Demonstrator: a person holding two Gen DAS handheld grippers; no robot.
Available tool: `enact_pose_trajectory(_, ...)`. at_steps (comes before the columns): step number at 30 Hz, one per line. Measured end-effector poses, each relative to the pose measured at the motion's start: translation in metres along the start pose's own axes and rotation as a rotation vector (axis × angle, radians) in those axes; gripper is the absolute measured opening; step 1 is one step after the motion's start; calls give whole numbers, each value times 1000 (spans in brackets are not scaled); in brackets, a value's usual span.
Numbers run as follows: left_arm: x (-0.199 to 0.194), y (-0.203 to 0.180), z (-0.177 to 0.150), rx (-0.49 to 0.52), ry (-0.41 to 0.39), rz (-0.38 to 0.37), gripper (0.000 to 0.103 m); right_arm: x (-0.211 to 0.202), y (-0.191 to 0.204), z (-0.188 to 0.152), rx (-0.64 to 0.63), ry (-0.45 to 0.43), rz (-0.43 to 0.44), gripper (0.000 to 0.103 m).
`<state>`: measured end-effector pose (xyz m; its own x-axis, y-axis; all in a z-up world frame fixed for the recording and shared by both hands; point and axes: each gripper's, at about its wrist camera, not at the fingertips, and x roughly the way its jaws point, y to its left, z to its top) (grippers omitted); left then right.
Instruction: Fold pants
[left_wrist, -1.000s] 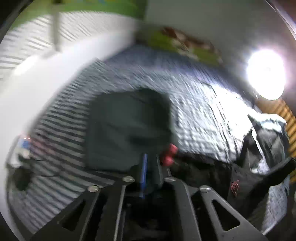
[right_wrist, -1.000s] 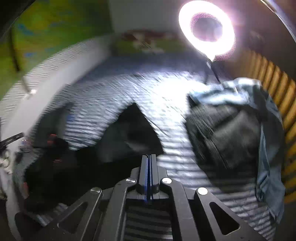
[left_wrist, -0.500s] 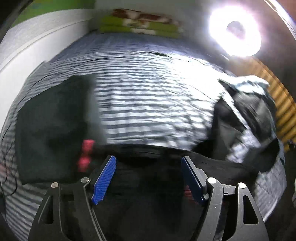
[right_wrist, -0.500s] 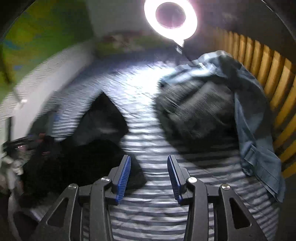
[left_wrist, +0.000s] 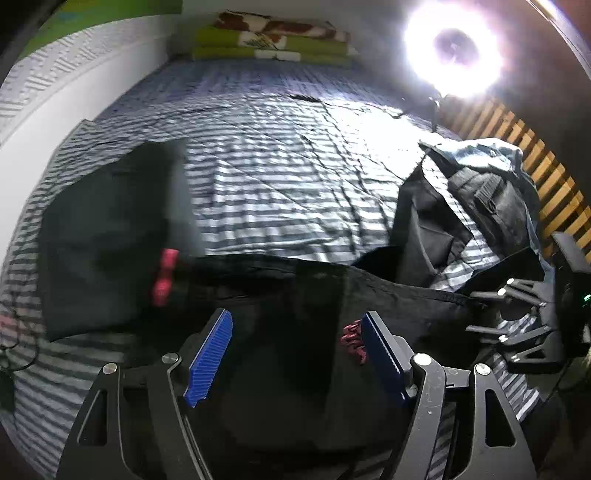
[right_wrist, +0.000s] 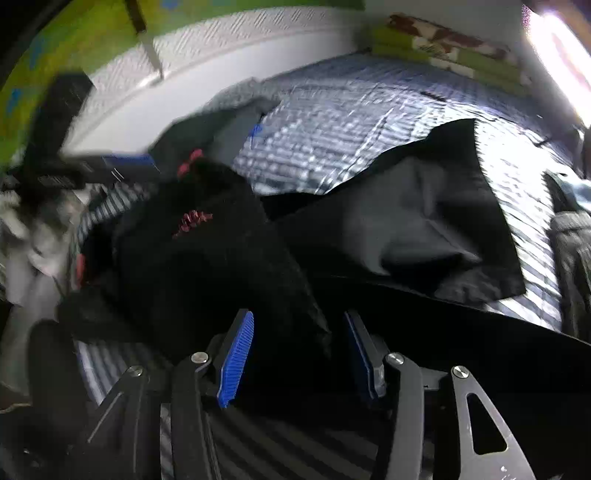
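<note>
Lying beside the black pants (left_wrist: 295, 295), a clothes heap (left_wrist: 476, 206) crowds the bed (left_wrist: 277, 155).

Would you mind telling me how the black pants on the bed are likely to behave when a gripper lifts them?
The black pants lie rumpled on the striped bedspread, so they will probably hang limp. Their thin creased cloth suggests little weight. A loose leg may trail.

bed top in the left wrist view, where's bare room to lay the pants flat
The free patch is the middle of the striped bedspread, bordered by the folded dark garment on the left, the green pillows at the head, and the heaped dark and denim clothes on the right. The near edge is crowded with the black pants.
</note>
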<state>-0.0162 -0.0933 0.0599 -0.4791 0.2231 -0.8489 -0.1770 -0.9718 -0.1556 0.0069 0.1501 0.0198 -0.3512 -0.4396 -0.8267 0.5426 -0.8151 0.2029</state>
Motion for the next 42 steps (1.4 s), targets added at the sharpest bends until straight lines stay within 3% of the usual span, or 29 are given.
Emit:
enact_pose_trajectory(2, -11, 6, -1, -18, -9, -16, 80, -3, 14, -1, -11, -17, 31, 9)
enact_pose_trajectory(4, -20, 6, -2, -34, -14, -45, 84, -25, 40, -9, -72, -103, 27, 8)
enact_pose_trajectory(8, -23, -16, -3, -29, 27, -155, 88, -56, 87, -30, -208, -170, 10, 0)
enact_pose_trajectory(11, -19, -30, -5, -61, 84, -259, 89, -71, 125, -44, -360, -212, -88, 0)
enact_pose_trajectory(13, -24, -42, -8, -14, 64, -210, 89, -73, 133, -45, -394, -198, -100, 0)
enact_pose_trajectory(16, -32, -42, -11, 20, 44, -168, 89, -69, 116, -39, -345, -157, -115, 4)
enact_pose_trajectory(18, -39, -27, -12, 2, 22, -125, 89, -62, 91, -30, -246, -141, -133, 28)
enact_pose_trajectory(20, -41, 1, -11, -29, 6, -63, 89, -47, 66, -15, -161, -122, -92, 44)
enact_pose_trajectory(23, -35, 45, -8, -34, -9, 91, 89, -7, 43, 7, -97, -60, -125, 44)
enact_pose_trajectory(25, -26, 79, -7, -78, 18, 117, 92, 14, 30, 15, -51, -6, -92, 44)
enact_pose_trajectory(28, -6, 117, -3, -148, 55, 105, 93, 28, 25, 16, -24, 27, 19, 44)
enact_pose_trajectory(32, 35, 150, 7, -223, 98, 83, 93, 34, 30, 11, -67, 62, 25, 44)
enact_pose_trajectory(35, 59, 156, 11, -266, 116, 22, 93, 32, 29, 2, -77, 92, 33, 44)
enact_pose_trajectory(37, 72, 147, 11, -247, 128, 28, 93, 27, 28, -4, -78, 102, 33, 44)
enact_pose_trajectory(38, 76, 141, 10, -226, 129, 58, 91, 25, 26, -6, -71, 107, 35, 43)
enact_pose_trajectory(40, 78, 127, 7, -170, 116, 89, 79, 20, 24, -9, -61, 101, 32, 40)
enact_pose_trajectory(42, 75, 114, 2, -105, 103, 138, 62, 17, 24, -11, -51, 96, -2, 26)
